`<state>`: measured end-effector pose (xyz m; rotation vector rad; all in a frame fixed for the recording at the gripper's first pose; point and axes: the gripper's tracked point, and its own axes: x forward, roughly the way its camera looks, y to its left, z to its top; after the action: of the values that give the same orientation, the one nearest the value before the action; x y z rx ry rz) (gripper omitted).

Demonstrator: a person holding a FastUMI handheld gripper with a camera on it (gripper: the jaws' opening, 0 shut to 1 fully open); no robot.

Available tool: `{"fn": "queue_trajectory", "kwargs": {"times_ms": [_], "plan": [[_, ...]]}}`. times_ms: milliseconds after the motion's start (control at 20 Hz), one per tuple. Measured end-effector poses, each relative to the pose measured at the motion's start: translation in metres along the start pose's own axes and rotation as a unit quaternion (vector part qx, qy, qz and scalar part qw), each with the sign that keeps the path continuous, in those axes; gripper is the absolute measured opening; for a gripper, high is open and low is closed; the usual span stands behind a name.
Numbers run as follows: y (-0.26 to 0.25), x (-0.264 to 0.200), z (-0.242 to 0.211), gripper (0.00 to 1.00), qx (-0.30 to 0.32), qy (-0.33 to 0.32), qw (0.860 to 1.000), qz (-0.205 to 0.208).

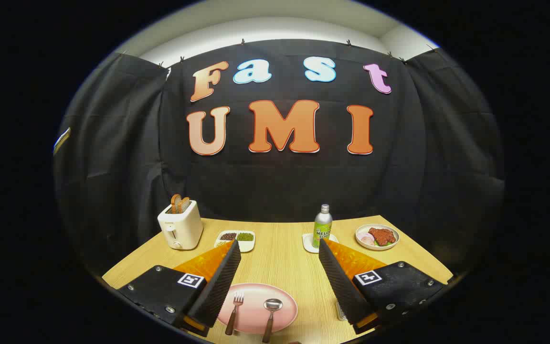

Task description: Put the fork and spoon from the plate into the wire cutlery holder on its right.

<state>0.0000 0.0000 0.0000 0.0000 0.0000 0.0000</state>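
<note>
Tool: the tool [280, 248] hangs above the counter with its two fingers spread wide apart and nothing between them but bare wood and the plate below.
Fingers: the left finger [217, 286] overlaps the plate's left edge; the right finger [342, 282] stands clear of the plate on its right.
Counter: a light wooden counter [280, 260] runs back to the dark cloth wall.
Plate: a pink plate [256, 313] lies between the fingers, near the counter's front edge; its left rim is hidden by the left finger.
Fork: the fork [235, 312] lies on the plate's left half, tines pointing away, its brown handle reaching past the front rim.
Spoon: the spoon [270, 317] lies just right of the fork, bowl away, its brown handle cut off at the bottom.
Wire cutlery holder: only a pale sliver [340, 311] shows right of the plate, behind the right finger; too hidden to be sure what it is.
Toaster: a cream toaster [180, 225] with bread slices stands at the back left.
Small dish: a white divided dish [237, 239] with dark and green fillings, partly hidden by the left fingertip.
Bottle: a green-labelled bottle [322, 227] stands on a white coaster [309, 242] beyond the right finger.
Food plate: a plate of food [377, 237] sits at the back right.
</note>
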Motion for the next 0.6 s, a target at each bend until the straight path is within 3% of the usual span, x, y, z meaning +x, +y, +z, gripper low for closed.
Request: {"fn": "queue_trajectory", "kwargs": {"times_ms": [600], "plan": [[-0.0091,-0.0026,-0.0058,0.99,0.01,0.01,1.0,-0.017]]}}
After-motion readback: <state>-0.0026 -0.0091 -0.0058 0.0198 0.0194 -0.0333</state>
